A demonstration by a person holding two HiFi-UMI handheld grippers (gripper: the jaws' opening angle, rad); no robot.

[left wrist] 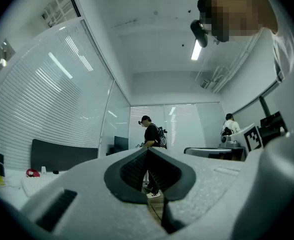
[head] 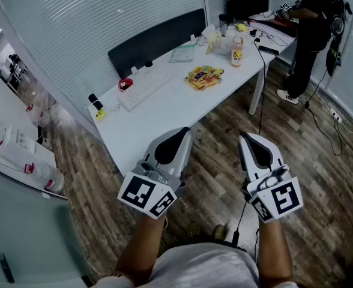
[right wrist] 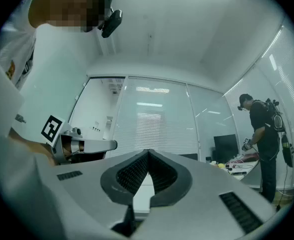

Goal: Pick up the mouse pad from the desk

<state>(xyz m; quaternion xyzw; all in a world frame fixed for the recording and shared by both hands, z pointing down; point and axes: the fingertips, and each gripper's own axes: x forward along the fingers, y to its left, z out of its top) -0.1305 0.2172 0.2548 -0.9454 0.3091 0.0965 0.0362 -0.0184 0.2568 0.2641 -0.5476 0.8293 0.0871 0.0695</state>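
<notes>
Both closed, left gripper [head: 184, 132], right gripper [head: 246, 138], mouse pad [head: 158, 41] flat or leaning unclear

Shells of left gripper [head: 184, 132] and right gripper [head: 244, 138]: light grey plastic, matt; a fine grained texture is seen close up. Gripping pads [left wrist: 132, 171]: dark, ribbed, rubber-like, dull.
Desk [head: 164, 116] top: white, smooth, matt.
Floor [head: 320, 179]: wood-grain planks, faint sheen noted.
Bottle [head: 237, 51]: clear plastic, glossy.
Snack packets [head: 204, 77]: crinkled film, shiny.
Keyboard [head: 143, 89]: white plastic, matt.
Glass wall [head: 74, 29]: glossy, reflections recorded over slatted blinds.
</notes>
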